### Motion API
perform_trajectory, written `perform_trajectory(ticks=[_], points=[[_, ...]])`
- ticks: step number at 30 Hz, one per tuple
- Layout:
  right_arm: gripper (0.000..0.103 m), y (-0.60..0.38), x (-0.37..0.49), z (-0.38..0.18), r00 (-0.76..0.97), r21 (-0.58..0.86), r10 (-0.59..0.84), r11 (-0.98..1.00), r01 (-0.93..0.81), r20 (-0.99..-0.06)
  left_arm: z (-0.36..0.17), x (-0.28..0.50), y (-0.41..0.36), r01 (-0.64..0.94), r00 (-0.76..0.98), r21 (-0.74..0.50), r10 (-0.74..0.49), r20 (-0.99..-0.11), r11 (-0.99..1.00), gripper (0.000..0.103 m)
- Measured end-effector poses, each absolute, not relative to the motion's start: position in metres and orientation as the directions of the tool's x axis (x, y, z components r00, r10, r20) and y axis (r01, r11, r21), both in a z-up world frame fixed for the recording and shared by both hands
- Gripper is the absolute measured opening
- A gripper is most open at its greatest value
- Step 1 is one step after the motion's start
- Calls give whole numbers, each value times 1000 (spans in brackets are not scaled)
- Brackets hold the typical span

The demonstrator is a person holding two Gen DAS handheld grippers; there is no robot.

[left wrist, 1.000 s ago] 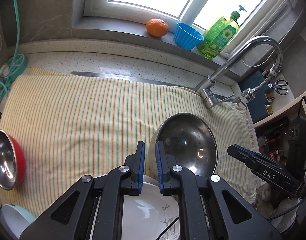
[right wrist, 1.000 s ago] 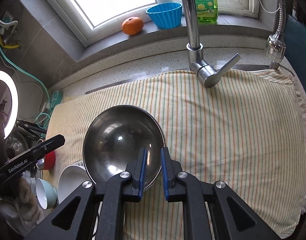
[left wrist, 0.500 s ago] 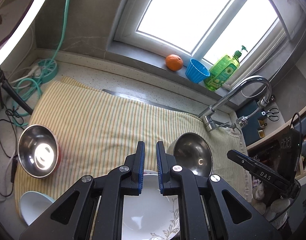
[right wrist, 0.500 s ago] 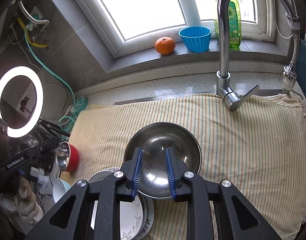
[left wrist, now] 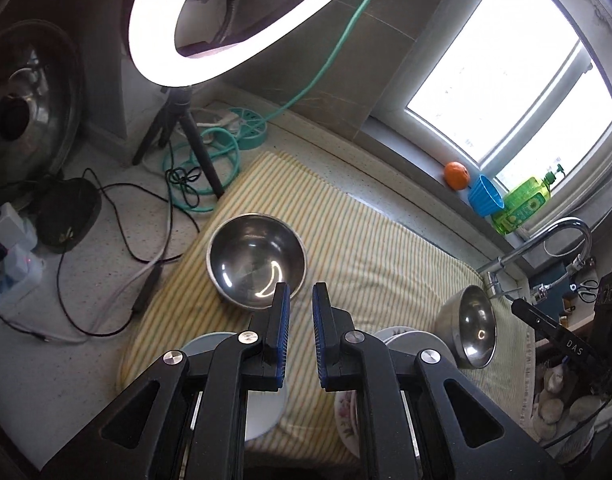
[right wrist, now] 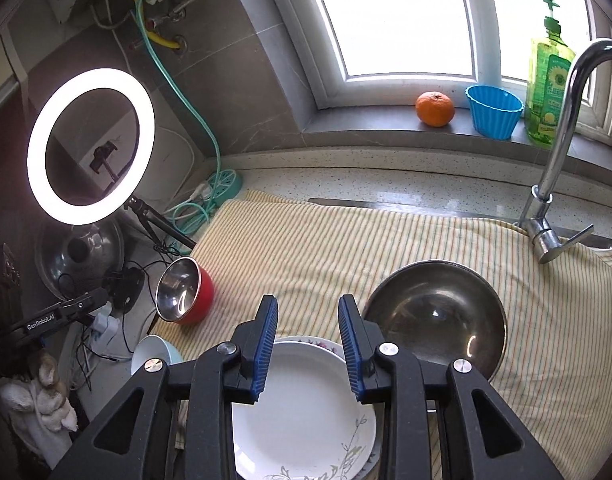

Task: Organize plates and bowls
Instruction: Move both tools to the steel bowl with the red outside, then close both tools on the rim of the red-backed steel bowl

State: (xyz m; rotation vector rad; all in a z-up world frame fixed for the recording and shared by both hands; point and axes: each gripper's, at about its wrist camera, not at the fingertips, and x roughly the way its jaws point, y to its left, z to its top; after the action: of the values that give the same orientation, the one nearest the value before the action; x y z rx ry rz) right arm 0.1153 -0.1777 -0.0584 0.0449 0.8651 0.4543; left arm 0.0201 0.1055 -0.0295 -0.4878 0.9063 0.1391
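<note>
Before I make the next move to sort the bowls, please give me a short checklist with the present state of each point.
1. Right tongs empty: ok, they have just been opening and nothing is between them.
2. Left tongs empty: ok, shut on nothing.
3. Large steel bowl released and resting on the striped cloth: ok, it leans slightly on the plate stack.
4. White plate on top of the stack is bare: ok.
5. Red bowl free to take: ok, it stands alone near the cloth's edge.
6. Light blue bowl intact and reachable: cannot tell, mostly hidden.
</note>
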Motion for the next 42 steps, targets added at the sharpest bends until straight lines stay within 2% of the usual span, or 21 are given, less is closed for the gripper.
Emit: perform_trajectory(ticks=[10,15,23,42], points=[[29,-99,129,-77,452,237,460,852,-466,-764,-62,0,163,-451,604,-380,-38,-796,808,9],[29,-65,140,-96,396,263,469,841,-472,-789,-82,6,174,-472,594,-419,-71,-801,775,10],[29,-21,159,-126,313,293,473,828,-478,-824,-110,21,185,-485,594,-500,-149,-790,718,10],[27,34,200,-172,241,272,416,843,-464,-877,-136,58,188,-473,558,-495,-187,-809,729,10]])
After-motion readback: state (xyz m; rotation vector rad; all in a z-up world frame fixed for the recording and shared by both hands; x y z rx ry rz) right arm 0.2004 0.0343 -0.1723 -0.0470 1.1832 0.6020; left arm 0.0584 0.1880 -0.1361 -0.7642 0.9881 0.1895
